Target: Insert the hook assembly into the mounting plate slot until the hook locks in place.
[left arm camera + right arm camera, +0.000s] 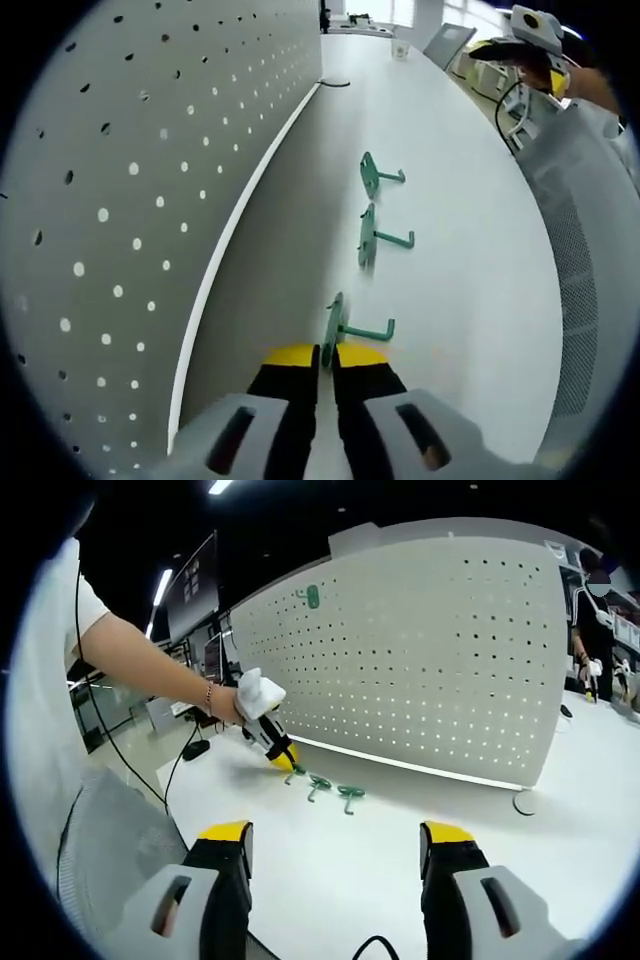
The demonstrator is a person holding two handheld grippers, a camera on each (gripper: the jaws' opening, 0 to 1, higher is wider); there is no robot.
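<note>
**Gripping the nearest hook at the pegboard's foot**

Looking along the left gripper [327, 372], we see its yellow-tipped jaws clenched on the flat plate of the nearest green hook [345, 331]; the plate's lower edge is hidden between the jaws. Two more green hooks lie further along the white table [470, 300]: the middle hook [372, 238] and the far hook [372, 176], each apart from the others, all near the base of the white pegboard [120, 200]. A dark cable end [335, 83] sits at the board's far foot, too small to read.

From the right gripper view, the right gripper [336, 860] hangs over the table with jaws released, wide apart, nothing between them. We see the left gripper [283, 754] across the table in the person's hand [252, 694], tip down at the hook row [328, 788]; the individual hooks blur together here and we cannot count them. One green hook [312, 596] already sits high on the pegboard [430, 650]; whether it is locked in we cannot tell. A round disc [523, 802] lies by the board's right end, partly cut off by its edge.
</note>
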